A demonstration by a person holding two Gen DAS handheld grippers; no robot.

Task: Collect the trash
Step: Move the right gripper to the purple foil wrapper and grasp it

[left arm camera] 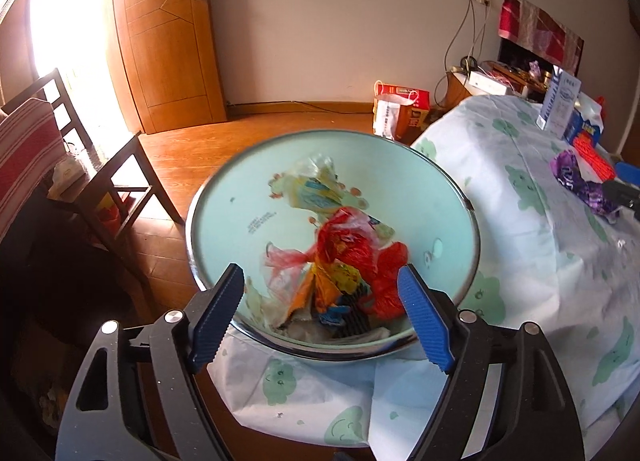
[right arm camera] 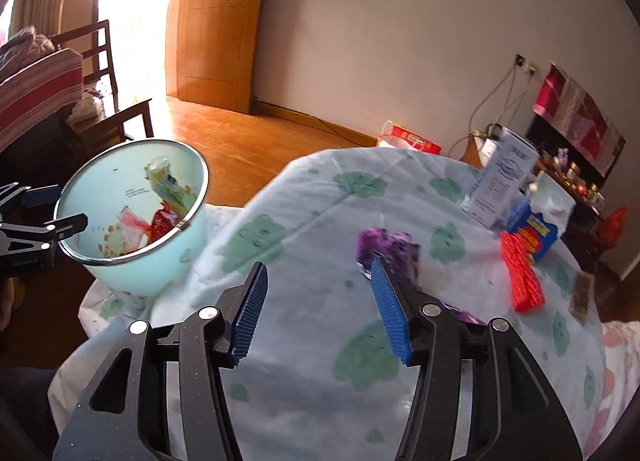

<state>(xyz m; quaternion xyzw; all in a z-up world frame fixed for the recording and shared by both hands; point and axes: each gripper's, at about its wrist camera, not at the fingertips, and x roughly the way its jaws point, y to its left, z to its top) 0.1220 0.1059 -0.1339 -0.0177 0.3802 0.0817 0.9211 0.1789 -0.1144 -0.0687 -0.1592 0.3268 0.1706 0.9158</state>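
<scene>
A pale mint bin [left arm camera: 236, 201] with a metal rim stands at the cloth-covered table's [left arm camera: 500, 197] edge. Inside it lie a red plastic wrapper [left arm camera: 348, 245], a yellow wrapper [left arm camera: 316, 189] and other crumpled packets. My left gripper [left arm camera: 320, 273] hangs open over the bin's near rim; its pads touch nothing. In the right wrist view it [right arm camera: 60, 207] shows at the bin's [right arm camera: 160, 265] left rim. My right gripper [right arm camera: 319, 265] is open above the tablecloth with nothing between its fingers. A purple wrapper [right arm camera: 390, 245] lies just beyond its right finger [right arm camera: 390, 309].
Further right on the table are a red ribbed pack [right arm camera: 522, 273], a blue box [right arm camera: 536, 229], a white carton [right arm camera: 500, 181] and a small brown packet [right arm camera: 580, 295]. A dark wooden chair [left arm camera: 116, 181] stands left of the bin. Paper bags [left arm camera: 400, 109] sit on the floor.
</scene>
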